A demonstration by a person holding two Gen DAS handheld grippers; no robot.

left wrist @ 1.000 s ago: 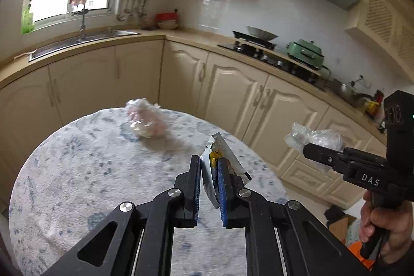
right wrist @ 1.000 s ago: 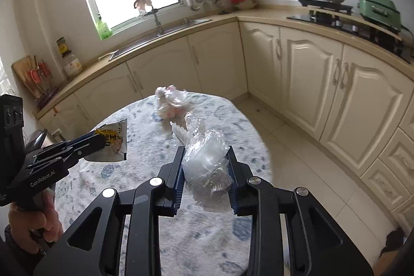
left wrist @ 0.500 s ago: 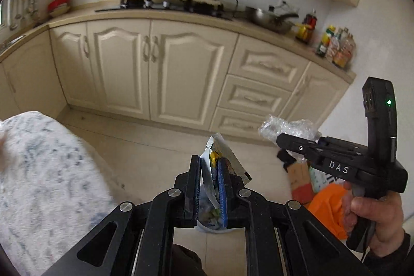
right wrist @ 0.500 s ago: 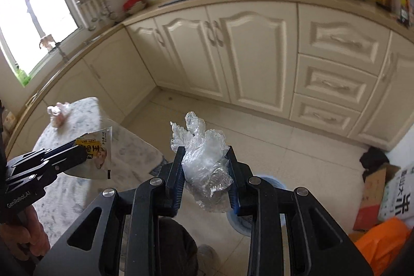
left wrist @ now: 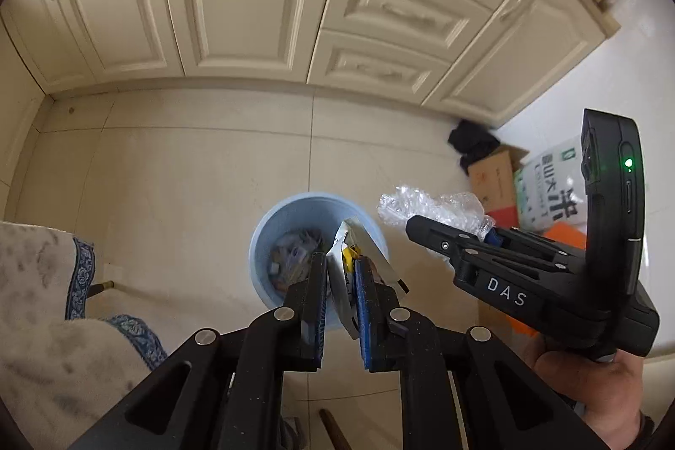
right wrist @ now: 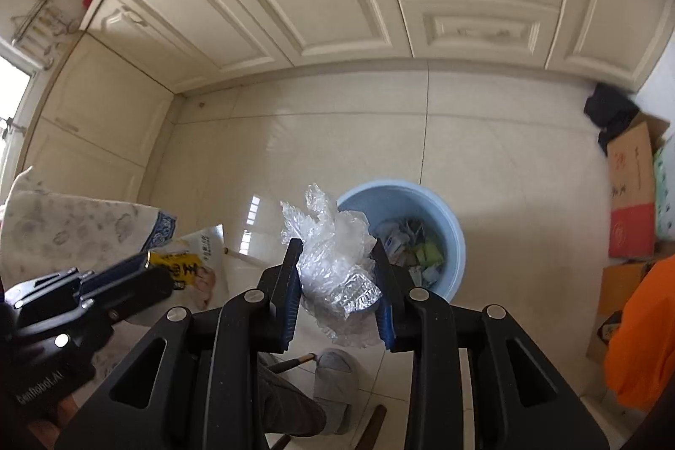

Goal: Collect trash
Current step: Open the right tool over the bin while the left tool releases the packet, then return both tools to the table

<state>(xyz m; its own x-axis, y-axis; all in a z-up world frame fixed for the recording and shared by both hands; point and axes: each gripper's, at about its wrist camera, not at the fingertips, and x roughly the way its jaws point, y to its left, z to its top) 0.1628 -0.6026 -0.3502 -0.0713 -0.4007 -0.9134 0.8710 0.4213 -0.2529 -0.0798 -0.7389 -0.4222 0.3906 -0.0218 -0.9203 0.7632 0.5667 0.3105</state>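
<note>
A second ago both wrist views faced the kitchen table and counters; both now look steeply down at the tiled floor, so the load has been carried off the table and brought over the bin. At far left, the edge of the tablecloth (left wrist: 50,306) hangs in view, well apart from the drop zone. Next, the left gripper (left wrist: 341,273) remains clenched on the snack wrapper (left wrist: 341,260), a flat white packet with yellow print pinched between the blue pads; its jaw setting has barely changed. In the left wrist view the wrapper lines up with the open mouth of the blue trash bin (left wrist: 270,222), which already holds mixed paper and packet waste. To the right, the right gripper (right wrist: 337,264) grasps the crumpled clear plastic (right wrist: 333,260); its jaws are beginning to open, with the plastic still bulging between the pads. In the right wrist view the bin (right wrist: 457,239) lies just right of that bundle, so alignment appears slightly less exact than on the left side. At far right, a cardboard box (right wrist: 633,197) and a printed sack (left wrist: 552,188) stand on the floor beside the cabinets, clear of the bin. Judgement: transport is complete, release is the step in hand, and the light plastic may drift past the rim if dropped from this height.
</note>
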